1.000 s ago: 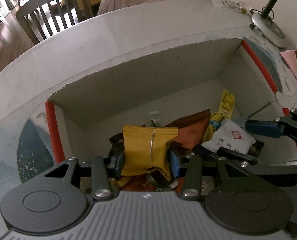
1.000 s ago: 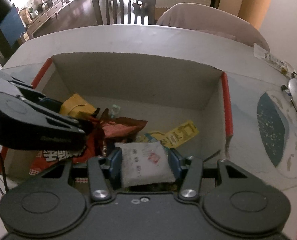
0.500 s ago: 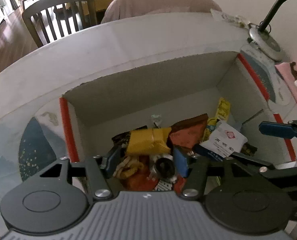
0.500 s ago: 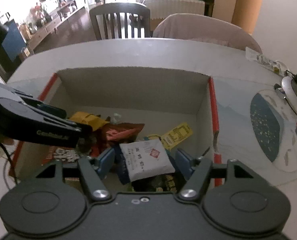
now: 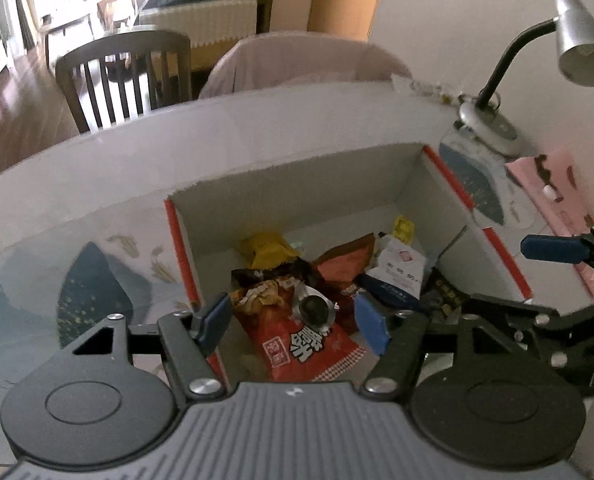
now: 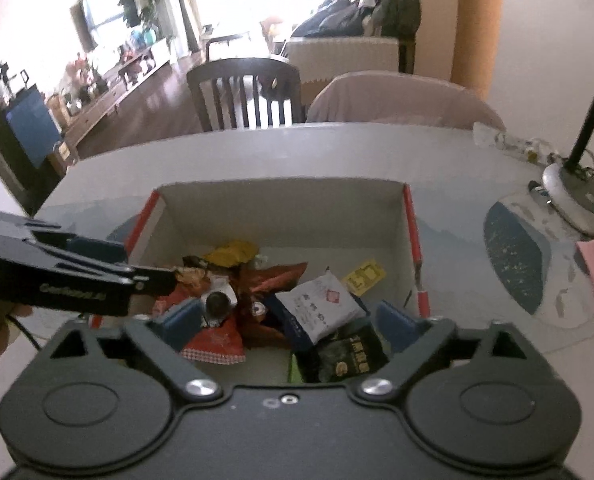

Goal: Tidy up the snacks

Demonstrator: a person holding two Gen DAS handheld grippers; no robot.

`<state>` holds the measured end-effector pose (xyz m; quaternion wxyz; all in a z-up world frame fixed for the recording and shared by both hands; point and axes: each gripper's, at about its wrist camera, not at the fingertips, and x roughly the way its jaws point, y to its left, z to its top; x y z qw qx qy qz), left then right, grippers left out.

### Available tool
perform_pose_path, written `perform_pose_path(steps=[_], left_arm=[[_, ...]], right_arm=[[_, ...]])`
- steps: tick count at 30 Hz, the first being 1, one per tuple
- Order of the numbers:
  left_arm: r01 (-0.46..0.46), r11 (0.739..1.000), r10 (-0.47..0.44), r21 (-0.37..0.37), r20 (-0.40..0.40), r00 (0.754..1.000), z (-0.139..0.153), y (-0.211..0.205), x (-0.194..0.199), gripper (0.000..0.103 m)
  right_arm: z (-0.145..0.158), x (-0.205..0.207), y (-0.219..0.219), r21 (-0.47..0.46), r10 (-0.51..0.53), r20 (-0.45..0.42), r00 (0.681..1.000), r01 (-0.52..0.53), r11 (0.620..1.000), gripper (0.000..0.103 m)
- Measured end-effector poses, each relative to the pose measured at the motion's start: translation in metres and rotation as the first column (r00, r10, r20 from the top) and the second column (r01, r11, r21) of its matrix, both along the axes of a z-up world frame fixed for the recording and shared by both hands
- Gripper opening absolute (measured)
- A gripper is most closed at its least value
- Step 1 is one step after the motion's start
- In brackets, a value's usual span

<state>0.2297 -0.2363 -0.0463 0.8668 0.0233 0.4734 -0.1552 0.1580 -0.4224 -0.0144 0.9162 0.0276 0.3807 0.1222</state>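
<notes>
Legible markings are few.

1. Red snack bag (image 5: 305,344): large white Chinese characters on the lower front, beside a small white-framed label; the characters cannot be identified with certainty.
2. White sachet (image 6: 321,308): a red square emblem and a row of dark characters, too small to read.
3. Black packet (image 6: 349,354): gold characters, blurred.
4. Left gripper (image 6: 81,280), side of the arm: embossed lettering, not readable.
5. Yellow ticket-like packet (image 6: 364,276): dark print, illegible.
</notes>
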Motion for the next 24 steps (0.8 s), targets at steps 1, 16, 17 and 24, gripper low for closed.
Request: perform_pose_path(steps=[1,16,17,24], left_arm=[[0.0,1.0,0.0,0.003,0.016,1.0,0.004,0.002,-0.005,0.069],[-0.015,0.998,0.025,-0.068,0.148,0.989,0.041,0.045,-0.068,0.084],[-0.018,0.997,0.029,-0.074,0.148,0.989,0.042,0.047,-0.07,0.085],[-0.01,0.995,0.026,-0.103,0.155,0.988,0.044,0.049,-0.087,0.1]], right_arm=[[0.002,-0.004,0.0,0.003,-0.003,0.009,1.0,0.003,1.0,0.096],[0.029,-0.061,0.015,0.031,-0.002,0.141,0.99,-0.002,1.0,0.103],[0.029,-0.064,0.016,0.03,-0.005,0.148,0.989,0.001,1.0,0.103],[0.028,-0.081,0.02,0.056,-0.014,0.162,0.987,0.005,0.998,0.103]])
